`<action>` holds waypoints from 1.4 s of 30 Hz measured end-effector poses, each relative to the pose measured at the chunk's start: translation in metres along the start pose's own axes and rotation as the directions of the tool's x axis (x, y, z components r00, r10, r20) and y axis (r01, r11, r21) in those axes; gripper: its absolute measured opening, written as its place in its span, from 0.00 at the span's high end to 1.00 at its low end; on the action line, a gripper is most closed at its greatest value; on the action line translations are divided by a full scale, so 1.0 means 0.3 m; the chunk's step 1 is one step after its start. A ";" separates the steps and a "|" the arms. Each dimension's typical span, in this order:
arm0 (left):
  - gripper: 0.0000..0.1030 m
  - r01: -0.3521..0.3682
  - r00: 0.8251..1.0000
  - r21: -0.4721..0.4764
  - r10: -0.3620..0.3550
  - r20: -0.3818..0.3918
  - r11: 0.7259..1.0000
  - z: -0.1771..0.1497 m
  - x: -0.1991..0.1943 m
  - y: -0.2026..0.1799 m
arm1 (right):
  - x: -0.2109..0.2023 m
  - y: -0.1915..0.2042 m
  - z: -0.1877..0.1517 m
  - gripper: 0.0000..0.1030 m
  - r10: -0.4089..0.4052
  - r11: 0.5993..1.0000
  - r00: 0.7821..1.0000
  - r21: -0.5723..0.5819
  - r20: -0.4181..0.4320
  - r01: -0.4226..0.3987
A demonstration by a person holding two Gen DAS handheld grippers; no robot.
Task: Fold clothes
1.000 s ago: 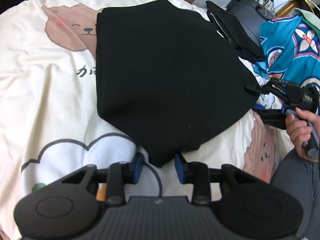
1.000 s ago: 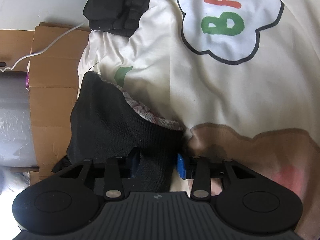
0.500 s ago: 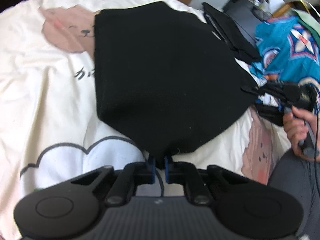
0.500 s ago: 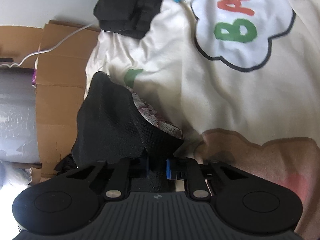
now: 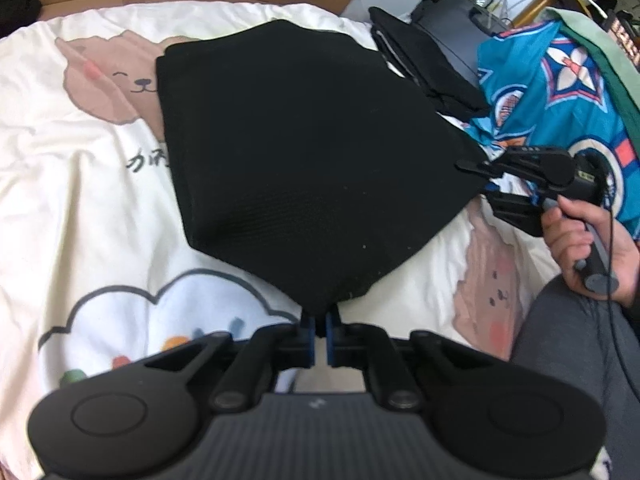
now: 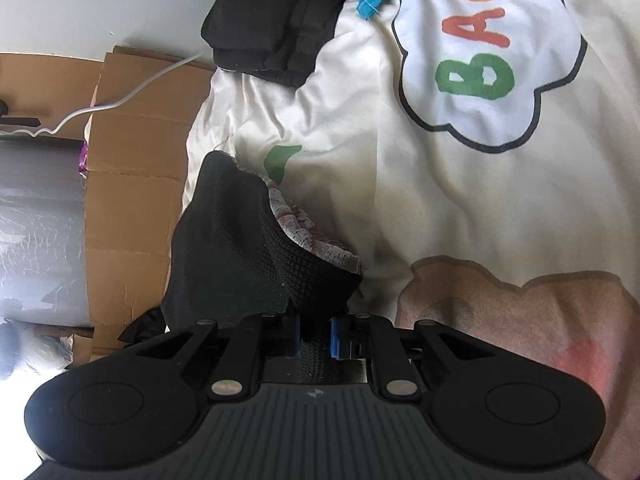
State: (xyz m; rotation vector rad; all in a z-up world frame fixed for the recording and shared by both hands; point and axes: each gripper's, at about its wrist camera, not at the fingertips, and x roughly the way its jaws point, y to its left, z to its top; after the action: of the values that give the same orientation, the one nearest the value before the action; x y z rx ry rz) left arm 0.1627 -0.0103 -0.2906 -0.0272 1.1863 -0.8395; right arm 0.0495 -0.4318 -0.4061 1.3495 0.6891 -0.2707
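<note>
A black knitted garment [image 5: 304,160] lies folded on a cream bedspread [image 5: 80,200] printed with cartoon bears and clouds. My left gripper [image 5: 319,326] is shut on the garment's near corner, its blue pads pinching the cloth. In the left wrist view my right gripper [image 5: 486,180] grips the garment's right corner, held by a hand [image 5: 580,248]. In the right wrist view the right gripper [image 6: 316,338] is shut on a thick bunch of the black garment [image 6: 248,252], whose pale mottled inner face shows along the lifted edge.
A blue patterned cloth [image 5: 560,92] and a stack of folded black clothes [image 5: 424,60] lie at the bed's far right. Cardboard [image 6: 132,184] and a white cable [image 6: 120,104] lie beside the bed. A grey-clad leg [image 5: 580,360] is at the right.
Both grippers went from open around the garment's corners to shut on them. The pinched corners have lifted slightly; the hands stayed about where they were.
</note>
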 end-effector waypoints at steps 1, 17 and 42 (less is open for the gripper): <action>0.96 0.007 1.000 0.003 -0.007 -0.002 1.000 -0.003 -0.002 -0.005 | -0.004 0.001 0.000 0.87 0.001 1.000 1.000 -0.001 0.005 -0.001; 0.96 0.046 0.999 -0.023 -0.047 -0.014 0.999 -0.041 0.055 -0.129 | -0.006 0.032 0.075 0.87 -0.005 0.999 0.995 -0.051 0.096 0.010; 0.96 0.053 0.991 -0.309 -0.012 0.133 0.950 -0.106 0.187 -0.347 | 0.203 0.132 0.285 0.87 0.078 0.996 0.994 -0.044 0.080 -0.075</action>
State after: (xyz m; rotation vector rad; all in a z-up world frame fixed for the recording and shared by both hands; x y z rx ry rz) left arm 0.0848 -0.1039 -0.3032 -0.3564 1.1881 -0.6609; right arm 0.1443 -0.4919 -0.4055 1.3158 0.5706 -0.2475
